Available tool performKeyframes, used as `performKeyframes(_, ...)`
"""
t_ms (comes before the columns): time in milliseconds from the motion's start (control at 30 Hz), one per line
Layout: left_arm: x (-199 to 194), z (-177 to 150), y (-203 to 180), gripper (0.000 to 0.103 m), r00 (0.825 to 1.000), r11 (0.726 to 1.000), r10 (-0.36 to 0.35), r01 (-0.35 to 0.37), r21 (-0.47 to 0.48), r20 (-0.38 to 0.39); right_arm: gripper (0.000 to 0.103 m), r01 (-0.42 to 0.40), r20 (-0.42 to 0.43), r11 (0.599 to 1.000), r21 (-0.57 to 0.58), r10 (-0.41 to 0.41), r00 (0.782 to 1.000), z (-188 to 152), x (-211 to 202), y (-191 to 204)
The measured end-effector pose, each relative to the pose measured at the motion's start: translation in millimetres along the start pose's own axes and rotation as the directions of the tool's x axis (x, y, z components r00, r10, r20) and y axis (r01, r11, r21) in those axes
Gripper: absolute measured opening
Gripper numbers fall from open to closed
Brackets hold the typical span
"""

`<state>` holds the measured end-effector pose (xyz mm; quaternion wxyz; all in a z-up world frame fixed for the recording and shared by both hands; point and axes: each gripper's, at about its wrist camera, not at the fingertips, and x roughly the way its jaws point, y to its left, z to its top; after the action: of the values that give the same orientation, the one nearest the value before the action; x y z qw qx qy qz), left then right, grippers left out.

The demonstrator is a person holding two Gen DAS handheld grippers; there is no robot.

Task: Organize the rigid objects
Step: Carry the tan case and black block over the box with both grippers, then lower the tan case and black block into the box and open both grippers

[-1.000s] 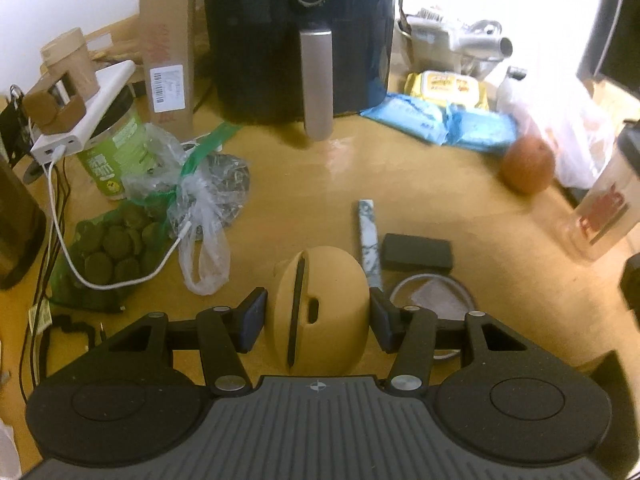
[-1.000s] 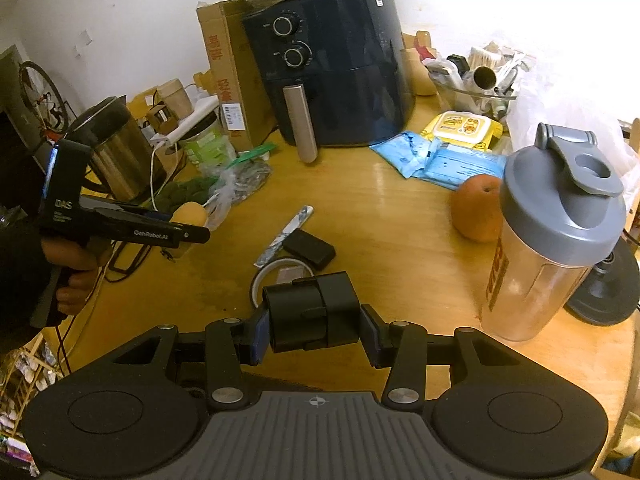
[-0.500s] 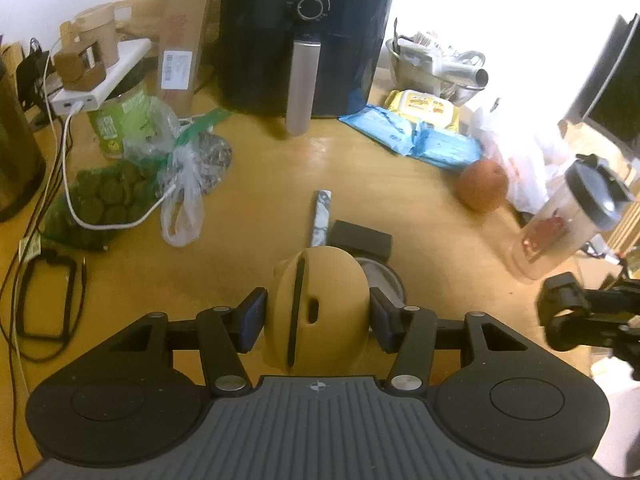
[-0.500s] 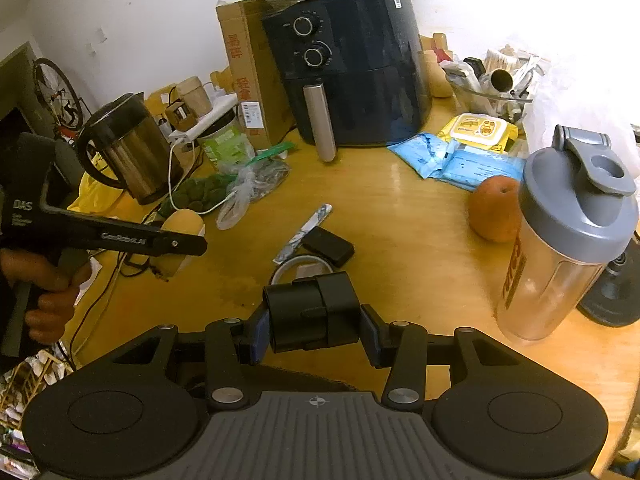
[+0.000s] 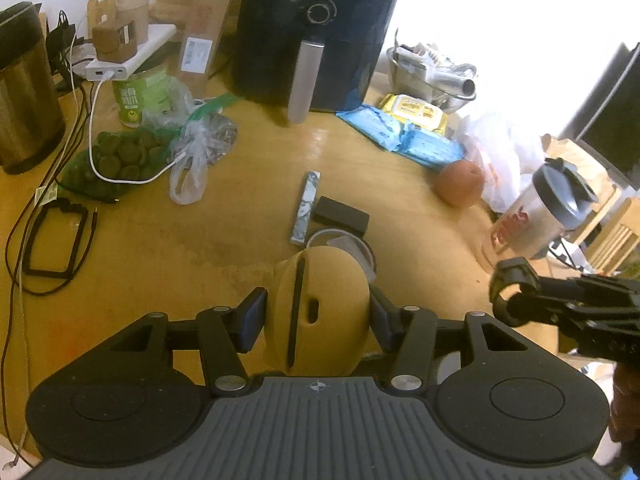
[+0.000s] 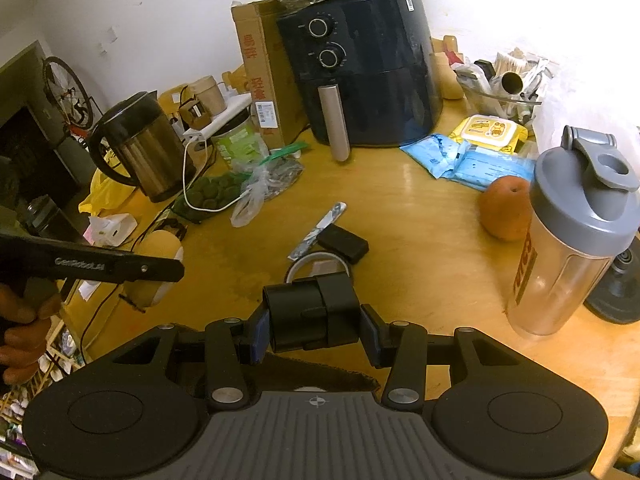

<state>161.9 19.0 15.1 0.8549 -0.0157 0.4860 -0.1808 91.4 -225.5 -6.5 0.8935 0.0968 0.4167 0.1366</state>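
My left gripper [image 5: 318,316] is shut on a tan egg-shaped object [image 5: 320,292] with a dark slot, held above the wooden table [image 5: 192,248]. In the right wrist view that left gripper [image 6: 160,270] hangs at the left edge, in a person's hand. My right gripper [image 6: 316,326] is shut on a black blocky cylinder [image 6: 312,312] over the table's near edge. It also shows at the right of the left wrist view as right gripper [image 5: 516,296]. On the table lie a marbled strip [image 5: 306,208], a small black box [image 5: 340,214] and a round ring [image 5: 362,246].
A dark air fryer [image 6: 360,68] and a cardboard box [image 6: 260,68] stand at the back. A steel kettle [image 6: 140,148], plastic bags [image 5: 192,148] and cables [image 5: 52,240] crowd the left. A shaker bottle [image 6: 576,232], an orange [image 6: 504,214] and blue packets [image 6: 460,160] sit right.
My left gripper has drawn back and up from the table with the tan object, so more of the table shows and the right gripper has come into its view. The right gripper has stayed put.
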Motion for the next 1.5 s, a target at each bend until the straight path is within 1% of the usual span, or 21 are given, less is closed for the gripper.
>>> performKeyframes(167,-6.3,-9.8,-4.5,0.053,1.0,1.0,0.016,-0.015,0.019,-0.02,0.049,-0.008,-0.001,1.0,-0.007,0.008,1.0,-1.7,-2.0,4.3)
performKeyframes(433,-11.0,-33.0,-7.7,0.053,0.998,1.0,0.005,-0.003,0.029,-0.069,0.049,-0.007,-0.001,1.0,-0.002,0.007,1.0,-8.3,-7.4,9.2)
performKeyframes(600,-11.1,-49.8,-11.7,0.053,0.993,0.999,-0.017,0.021,0.033,-0.117,0.049,-0.006,-0.011,1.0,-0.002,0.006,1.0,-15.8,-10.0,13.5)
performKeyframes(800,-5.0,-69.7,-14.5,0.053,0.985,0.999,-0.016,0.022,0.03,-0.172,0.049,0.0,-0.026,1.0,-0.004,0.0,1.0,-26.8,-13.3,19.1)
performKeyframes(867,-3.8,-75.0,-14.2,0.053,0.984,0.999,-0.017,0.022,0.025,-0.178,0.049,0.003,-0.029,1.0,-0.004,-0.003,1.0,-30.4,-14.1,21.3)
performKeyframes(1000,-4.9,-81.0,-15.8,0.053,0.986,1.0,-0.01,0.014,0.026,-0.169,0.049,0.014,-0.035,1.0,0.002,-0.014,0.999,-39.1,-18.1,24.6)
performKeyframes(1100,-8.3,-84.0,-17.8,0.055,0.99,0.999,-0.005,0.009,0.032,-0.142,0.049,0.025,-0.042,1.0,0.006,-0.025,0.999,-45.8,-20.9,26.3)
performKeyframes(1167,-12.4,-84.7,-17.1,0.059,0.994,1.0,-0.02,0.022,0.017,-0.108,0.049,0.032,-0.045,0.999,0.01,-0.031,0.998,-50.5,-23.1,27.0)
performKeyframes(1200,-15.2,-84.7,-16.6,0.067,0.996,1.0,-0.023,0.024,0.009,-0.09,0.049,0.035,-0.046,0.999,0.013,-0.035,0.998,-53.0,-24.2,27.6)
performKeyframes(1233,-18.2,-85.1,-16.5,0.07,0.997,1.0,-0.024,0.024,0.002,-0.072,0.049,0.039,-0.047,0.999,0.015,-0.038,0.998,-55.5,-25.3,28.2)
performKeyframes(1333,-23.2,-86.4,-17.3,0.073,0.999,1.0,-0.011,0.011,0.006,-0.041,0.049,0.047,-0.054,0.999,0.02,-0.046,0.998,-61.7,-27.3,29.5)
performKeyframes(1500,-24.7,-92.5,-18.9,0.074,0.998,1.0,-0.008,0.009,0.011,-0.055,0.049,0.051,-0.058,0.998,0.038,-0.048,0.997,-69.8,-31.4,33.7)
